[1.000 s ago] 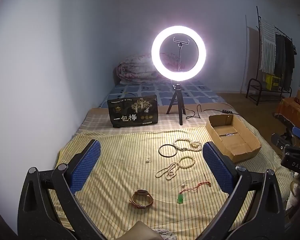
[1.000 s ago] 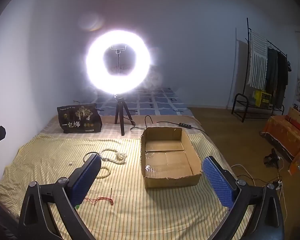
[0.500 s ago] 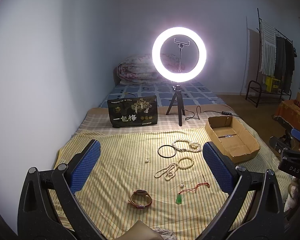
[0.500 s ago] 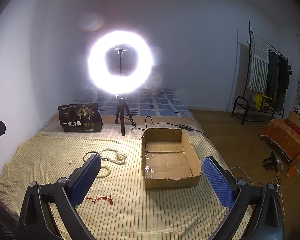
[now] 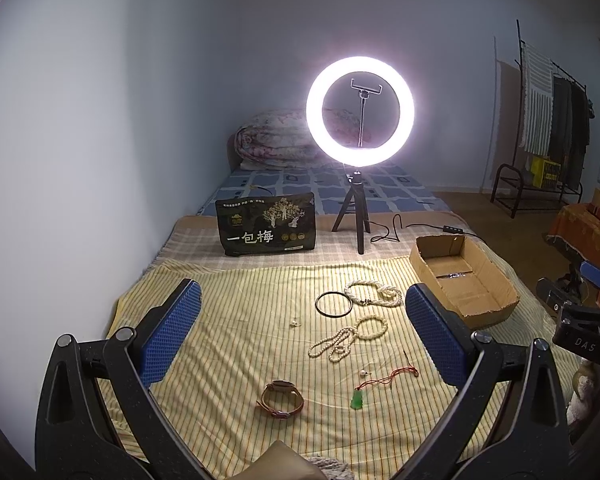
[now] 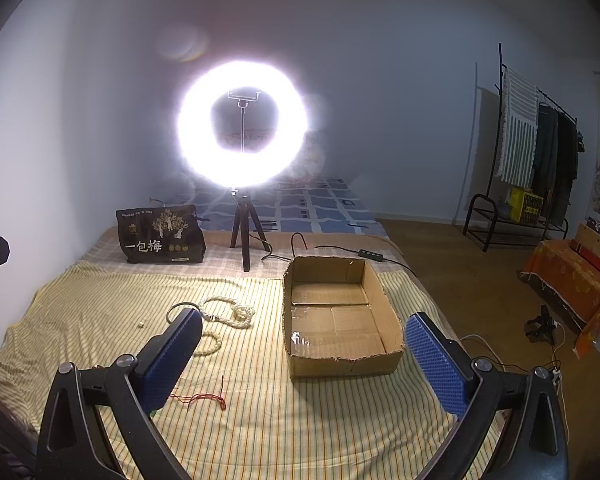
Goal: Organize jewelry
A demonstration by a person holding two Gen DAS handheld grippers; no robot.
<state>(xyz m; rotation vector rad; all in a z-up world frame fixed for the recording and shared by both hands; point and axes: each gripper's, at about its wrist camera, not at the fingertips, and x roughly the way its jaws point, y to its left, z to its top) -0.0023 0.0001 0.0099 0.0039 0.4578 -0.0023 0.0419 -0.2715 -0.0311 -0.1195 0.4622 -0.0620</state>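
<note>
Jewelry lies spread on a yellow striped cloth point(image 5: 228, 320): a brown watch point(image 5: 281, 399), a green pendant on a red cord point(image 5: 357, 400), a pearl strand point(image 5: 342, 340), a thick pearl necklace point(image 5: 374, 294), a black bangle point(image 5: 333, 304) and a small earring point(image 5: 295, 323). An open cardboard box point(image 6: 340, 316) stands to the right of them, with nothing in it. My left gripper point(image 5: 300, 334) hangs open above the cloth, holding nothing. My right gripper point(image 6: 304, 354) is open too, in front of the box. Its left finger hides part of the pearl strand and the pendant.
A lit ring light on a tripod point(image 5: 359, 120) stands behind the cloth, its cable point(image 6: 340, 248) trailing past the box. A black printed bag point(image 5: 266, 228) stands at the back left. Wall on the left; clothes rack point(image 6: 536, 152) and floor on the right.
Both views have shifted slightly, as if the grippers rose or pulled back a little. The jewelry and box have not moved, and both grippers stay open.
</note>
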